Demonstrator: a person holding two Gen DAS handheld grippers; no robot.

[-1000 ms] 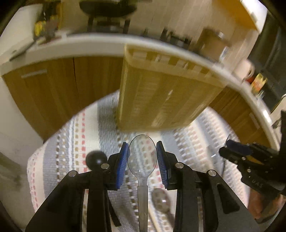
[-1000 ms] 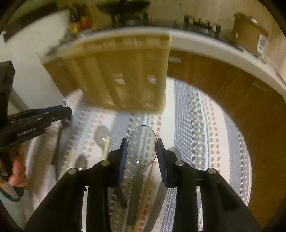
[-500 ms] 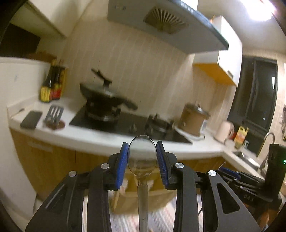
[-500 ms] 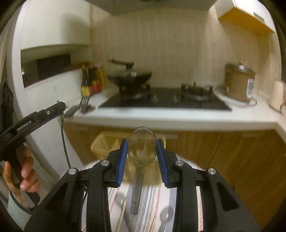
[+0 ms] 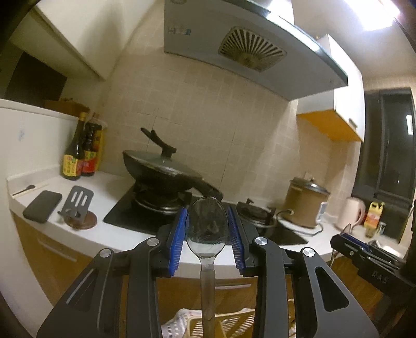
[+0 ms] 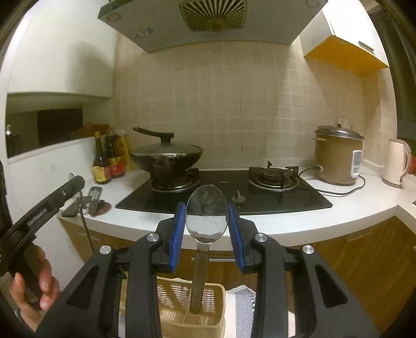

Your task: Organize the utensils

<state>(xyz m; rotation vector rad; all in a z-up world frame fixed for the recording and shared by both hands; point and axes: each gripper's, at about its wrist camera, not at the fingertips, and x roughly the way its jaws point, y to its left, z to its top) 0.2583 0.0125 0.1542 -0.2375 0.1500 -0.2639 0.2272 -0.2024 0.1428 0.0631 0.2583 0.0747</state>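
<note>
**Two clear spoons held high before the stove**

Kitchen ahead: a white surface (image 6: 306, 215) runs along tiled wall, its front edge curving across both views, wooden cabinet doors below. On it sit a black hob (image 6: 223, 192) with a lidded wok (image 6: 166, 156) on the near-left burner, sauce bottles (image 5: 78, 158) at the wall, a dark phone (image 5: 43, 205) and a slotted rest (image 5: 78, 205) close to the front edge, a brown rice cooker (image 6: 338, 156) and a pale kettle (image 6: 396, 162) to the right. An extractor hood (image 6: 208, 20) overhangs the hob — headroom above the wok is open.

The left gripper (image 5: 207, 234) has its jaws clenched on a clear plastic spoon (image 5: 206, 228), bowl up between the blue pads, handle hanging down. The right gripper (image 6: 207, 225) grasps a second clear spoon (image 6: 207, 218) the same way. Both are held in free air short of the surface edge. Below them sits a cream slotted basket (image 6: 187, 301) beside a striped cloth (image 6: 241, 304). A hand (image 6: 31, 288) shows at the left of the right view, wrapped around the left tool's handle.
</note>
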